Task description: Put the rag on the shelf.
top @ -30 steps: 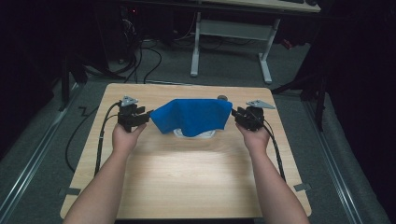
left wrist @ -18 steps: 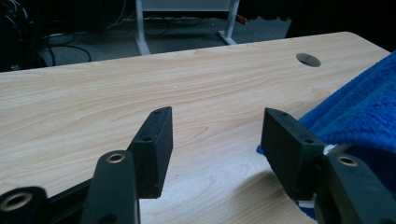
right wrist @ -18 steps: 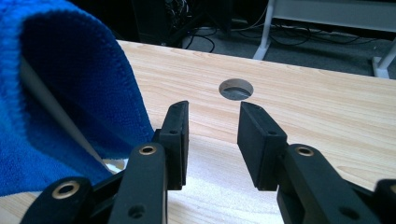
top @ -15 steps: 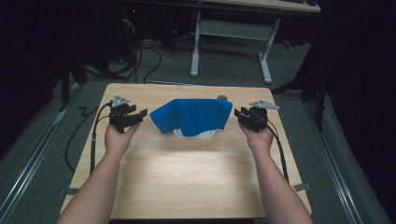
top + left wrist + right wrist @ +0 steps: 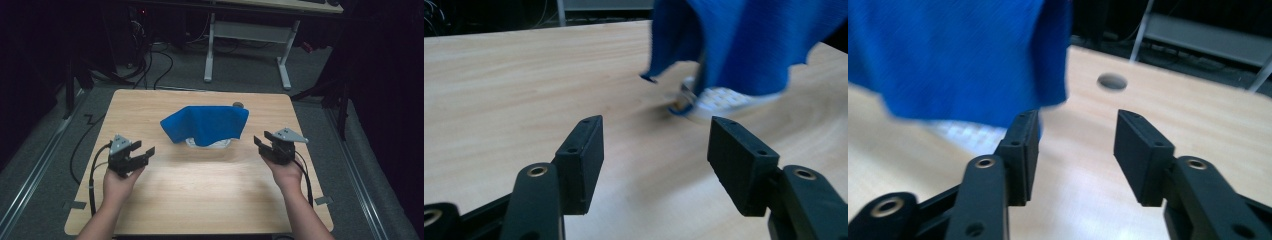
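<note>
Cloth (image 5: 206, 123), blue, lies draped over a white object (image 5: 207, 143) near the far middle of the table (image 5: 200, 200). Left gripper (image 5: 145, 152) sits well left of the cloth, right gripper (image 5: 260, 141) just right; both have jaws spread wide, holding nothing.

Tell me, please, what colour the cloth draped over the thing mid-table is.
Solid blue cloth; clearest from the high view.

Blue cloth (image 5: 206, 123) – matt; wood-grain table (image 5: 200, 195)
</note>
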`<state>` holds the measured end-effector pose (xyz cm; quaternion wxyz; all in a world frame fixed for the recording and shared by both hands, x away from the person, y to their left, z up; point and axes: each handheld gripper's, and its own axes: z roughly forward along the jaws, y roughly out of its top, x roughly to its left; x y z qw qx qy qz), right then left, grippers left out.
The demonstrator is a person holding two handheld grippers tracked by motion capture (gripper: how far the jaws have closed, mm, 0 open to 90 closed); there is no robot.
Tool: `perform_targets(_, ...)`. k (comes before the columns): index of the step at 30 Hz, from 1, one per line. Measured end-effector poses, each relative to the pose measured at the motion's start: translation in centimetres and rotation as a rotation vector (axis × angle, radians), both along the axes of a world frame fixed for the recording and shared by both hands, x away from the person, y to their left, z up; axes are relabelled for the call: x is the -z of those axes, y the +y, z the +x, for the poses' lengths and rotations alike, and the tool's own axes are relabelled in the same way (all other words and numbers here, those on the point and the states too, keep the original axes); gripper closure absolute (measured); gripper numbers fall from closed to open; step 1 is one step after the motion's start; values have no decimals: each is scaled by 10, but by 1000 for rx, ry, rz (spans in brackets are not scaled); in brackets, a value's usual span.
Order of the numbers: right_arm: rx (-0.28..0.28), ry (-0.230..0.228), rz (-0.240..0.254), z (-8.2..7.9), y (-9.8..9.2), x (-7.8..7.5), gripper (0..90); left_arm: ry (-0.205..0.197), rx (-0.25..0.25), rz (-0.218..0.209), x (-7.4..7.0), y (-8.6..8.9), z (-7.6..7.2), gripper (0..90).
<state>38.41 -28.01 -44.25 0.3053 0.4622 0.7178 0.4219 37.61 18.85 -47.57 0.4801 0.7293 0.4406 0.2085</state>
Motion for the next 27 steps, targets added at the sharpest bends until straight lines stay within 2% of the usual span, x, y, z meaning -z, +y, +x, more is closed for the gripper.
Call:
perform_targets(3,-16,-23,20,-26,3,0,519,20,40,19,8,-12,-23,398)
perform_targets(6,-26,-31,4,-54,11,5,524,58,90,-2,17,-29,-40,390)
perform_targets(9,0,-8,13,-77,21,15,543,58,136,17,27,-47,-59,375)
perform_targets(11,-1,7,9,-88,27,24,543,57,180,74,33,-59,-70,366)
perform_targets(13,5,18,21,-102,34,42,540,63,214,104,37,-66,-76,366)
perform_targets(14,2,32,24,-105,36,49,544,66,231,113,39,-69,-78,365)
perform_targets(15,-15,65,21,-106,40,56,527,75,248,125,42,-72,-77,366)
perform_targets(16,-46,70,-17,-105,44,59,514,87,257,133,43,-74,-77,367)
perform_targets(18,-62,57,-59,-101,48,63,513,100,257,119,45,-78,-73,367)
perform_targets(21,-74,89,-50,-93,49,68,502,111,255,105,46,-79,-71,368)
perform_targets(24,-92,89,-62,-92,50,70,499,113,243,113,48,-77,-71,366)
perform_targets(27,-93,97,-60,-93,48,71,495,127,228,95,49,-73,-70,366)
